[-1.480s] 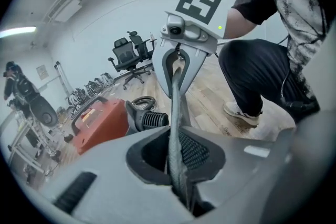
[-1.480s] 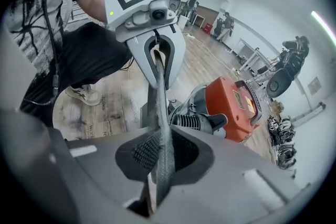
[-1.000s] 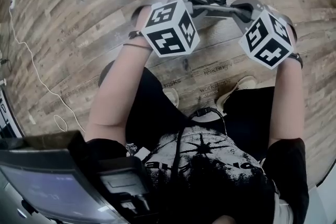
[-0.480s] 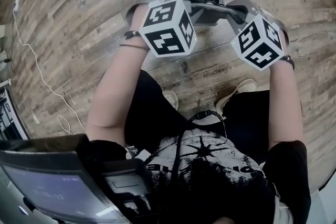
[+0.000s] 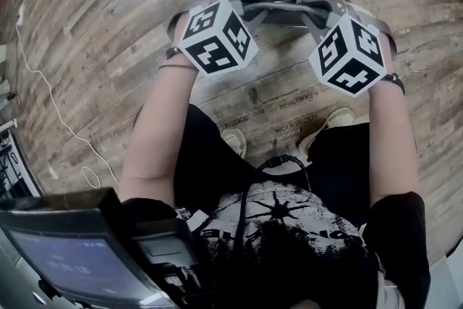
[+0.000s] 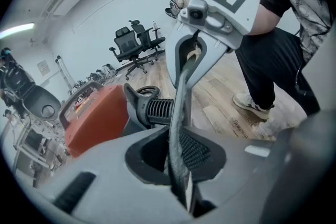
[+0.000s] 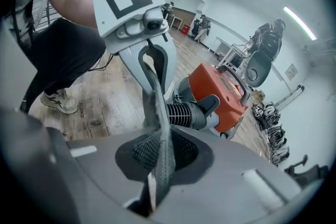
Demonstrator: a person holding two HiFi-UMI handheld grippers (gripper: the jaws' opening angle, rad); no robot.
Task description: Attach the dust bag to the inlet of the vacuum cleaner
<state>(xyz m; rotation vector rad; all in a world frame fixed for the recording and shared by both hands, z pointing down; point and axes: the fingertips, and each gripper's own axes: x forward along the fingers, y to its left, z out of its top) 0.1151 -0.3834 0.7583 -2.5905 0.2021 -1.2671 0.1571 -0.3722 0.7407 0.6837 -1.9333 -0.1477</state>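
Little had changed between the earlier head views and this one: our 2 hands kept much the same station in front of the orange vacuum cleaner (image 6: 97, 118), which stood on the wooden floor (image 5: 87, 47). The one real change was in the left hand-held gripper (image 6: 178, 160), whose jaws had just eased open a touch, though the grey fabric edge of the dust bag (image 6: 181, 92) was still pinched between them. The right hand-held gripper (image 7: 157, 165) stayed clenched on the other end of that edge. The band therefore ran taut from one to the other, just in front of the ribbed black inlet (image 6: 157, 110) and not yet over it. We judged the attaching still undone, and that any further slackening on the left might let the fabric slip before the opening could be drawn onto the inlet.
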